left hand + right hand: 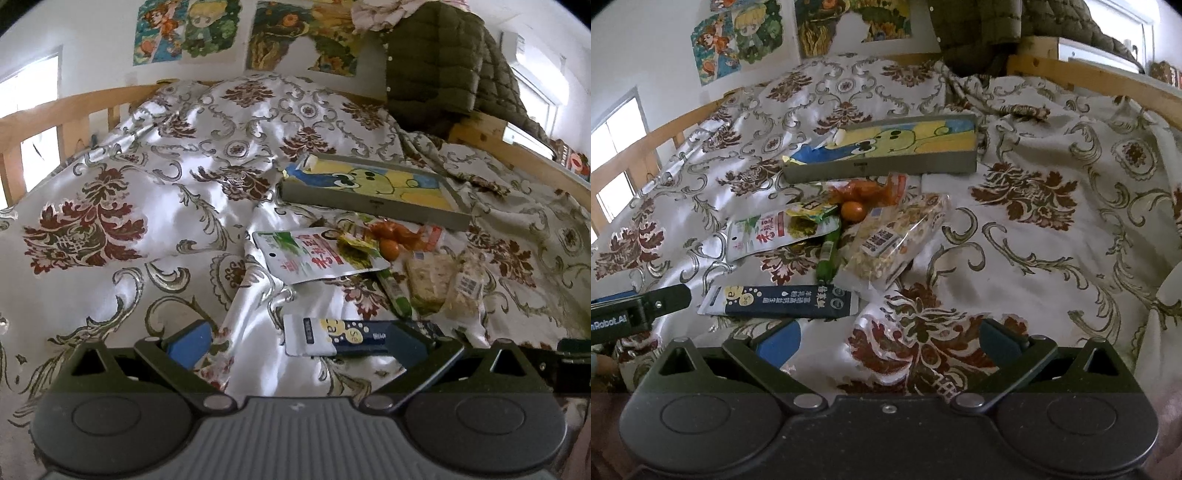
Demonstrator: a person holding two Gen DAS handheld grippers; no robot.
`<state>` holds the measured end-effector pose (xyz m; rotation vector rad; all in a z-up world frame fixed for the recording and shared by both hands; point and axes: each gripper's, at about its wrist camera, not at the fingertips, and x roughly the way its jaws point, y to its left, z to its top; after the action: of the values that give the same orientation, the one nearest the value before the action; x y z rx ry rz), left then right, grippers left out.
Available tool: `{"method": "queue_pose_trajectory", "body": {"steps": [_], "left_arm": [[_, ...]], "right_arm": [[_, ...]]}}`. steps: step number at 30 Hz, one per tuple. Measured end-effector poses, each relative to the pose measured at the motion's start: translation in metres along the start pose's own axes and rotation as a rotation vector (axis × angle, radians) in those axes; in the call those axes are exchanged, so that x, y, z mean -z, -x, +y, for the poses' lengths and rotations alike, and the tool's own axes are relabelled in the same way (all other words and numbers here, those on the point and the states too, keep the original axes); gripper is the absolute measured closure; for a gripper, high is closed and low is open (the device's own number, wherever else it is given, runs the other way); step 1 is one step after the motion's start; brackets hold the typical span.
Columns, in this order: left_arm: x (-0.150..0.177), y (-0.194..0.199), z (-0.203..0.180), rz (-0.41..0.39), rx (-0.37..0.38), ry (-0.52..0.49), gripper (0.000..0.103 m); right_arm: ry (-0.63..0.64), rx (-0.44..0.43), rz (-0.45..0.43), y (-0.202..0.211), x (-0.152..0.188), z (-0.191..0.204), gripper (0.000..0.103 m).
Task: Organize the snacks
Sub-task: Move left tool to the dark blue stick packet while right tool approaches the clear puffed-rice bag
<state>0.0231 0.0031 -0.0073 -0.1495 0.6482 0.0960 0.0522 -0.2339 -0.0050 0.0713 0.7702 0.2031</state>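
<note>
Snacks lie in a heap on a patterned bedspread. A navy and white packet [354,338] [783,301] lies nearest, between the spread fingers of my left gripper [304,343], its dark end close to the right finger. That gripper is open. Behind are a white and green pouch [310,254] [764,232], a green stick [397,295] [827,254], an orange bag [391,236] [864,195] and a clear bag of grain bars [439,284] [890,240]. A grey tray [369,206] [886,168] with a yellow cartoon lining sits beyond. My right gripper [888,341] stands open over bare bedspread.
Wooden bed rails [55,110] [1108,81] border the bedspread. A green quilted jacket [436,59] hangs at the far right corner. Posters [184,29] cover the wall. My left gripper's finger [646,306] enters the right wrist view at the left.
</note>
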Motion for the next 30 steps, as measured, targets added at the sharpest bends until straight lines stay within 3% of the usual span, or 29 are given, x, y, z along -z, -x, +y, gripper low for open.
{"method": "queue_pose_trajectory", "body": {"steps": [8, 17, 21, 25, 30], "left_arm": [[-0.012, -0.016, -0.018, 0.023, -0.021, -0.038, 0.000], [-0.026, -0.039, -0.043, 0.053, 0.033, -0.179, 0.000], [-0.029, -0.051, -0.049, 0.075, 0.044, -0.240, 0.000], [-0.027, -0.058, -0.059, 0.093, 0.105, -0.371, 0.000], [-0.025, -0.071, -0.067, 0.163, 0.202, -0.458, 0.000]], "right_arm": [[0.013, -0.019, 0.009, -0.010, -0.016, -0.008, 0.001], [0.046, -0.009, -0.004, -0.024, -0.032, -0.019, 0.001], [0.057, 0.006, -0.053, -0.031, -0.039, -0.029, 0.001], [0.021, -0.055, -0.085, -0.044, -0.051, -0.048, 0.001], [-0.043, -0.156, -0.043, -0.073, -0.065, -0.066, 0.001]]}}
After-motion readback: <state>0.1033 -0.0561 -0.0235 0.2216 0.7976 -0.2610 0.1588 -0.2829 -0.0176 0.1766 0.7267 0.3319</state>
